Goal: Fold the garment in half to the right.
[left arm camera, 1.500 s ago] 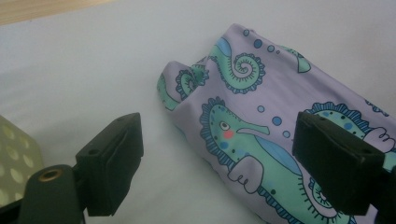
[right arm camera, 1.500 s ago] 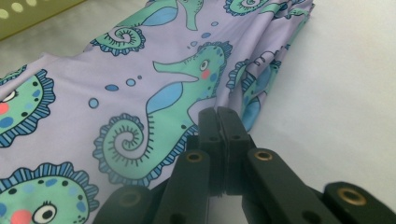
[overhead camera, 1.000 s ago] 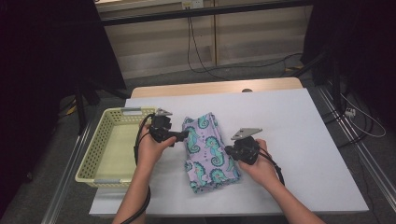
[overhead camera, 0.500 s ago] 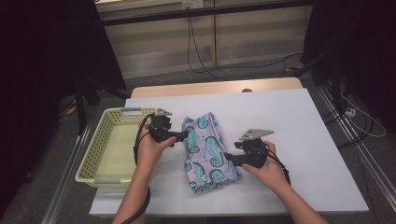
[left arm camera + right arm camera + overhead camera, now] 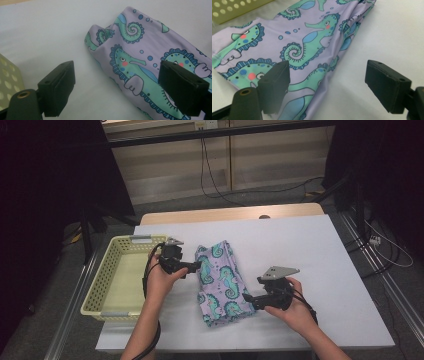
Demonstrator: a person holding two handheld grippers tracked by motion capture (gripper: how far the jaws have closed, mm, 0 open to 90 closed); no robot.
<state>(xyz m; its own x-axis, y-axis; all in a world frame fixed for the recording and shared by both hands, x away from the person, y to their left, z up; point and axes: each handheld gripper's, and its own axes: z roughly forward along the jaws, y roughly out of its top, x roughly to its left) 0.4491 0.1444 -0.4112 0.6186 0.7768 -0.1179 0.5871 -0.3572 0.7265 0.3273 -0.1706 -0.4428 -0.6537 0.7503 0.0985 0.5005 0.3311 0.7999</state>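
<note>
A folded lilac cloth point(image 5: 222, 282) printed with green seahorses lies on the white table point(image 5: 310, 245). My left gripper point(image 5: 197, 265) is at its left edge, near the far end. In the left gripper view this gripper point(image 5: 120, 87) is open, with the cloth point(image 5: 140, 50) edge between the jaws and no pad pressing on it. My right gripper point(image 5: 248, 300) is at the cloth's near right corner. Its jaws have just been opening. In the right gripper view it point(image 5: 330, 85) stands open over the cloth point(image 5: 307, 32) edge, gripping nothing.
A pale yellow perforated basket point(image 5: 107, 280) stands at the table's left, just beyond my left hand; its corner point(image 5: 234, 10) also appears in the right gripper view. Bare white table stretches to the right and far side. Cables lie on the floor behind.
My right gripper has let go of the cloth, opened its jaws and drawn back a little toward the near right. The left gripper and the cloth have stayed put.
</note>
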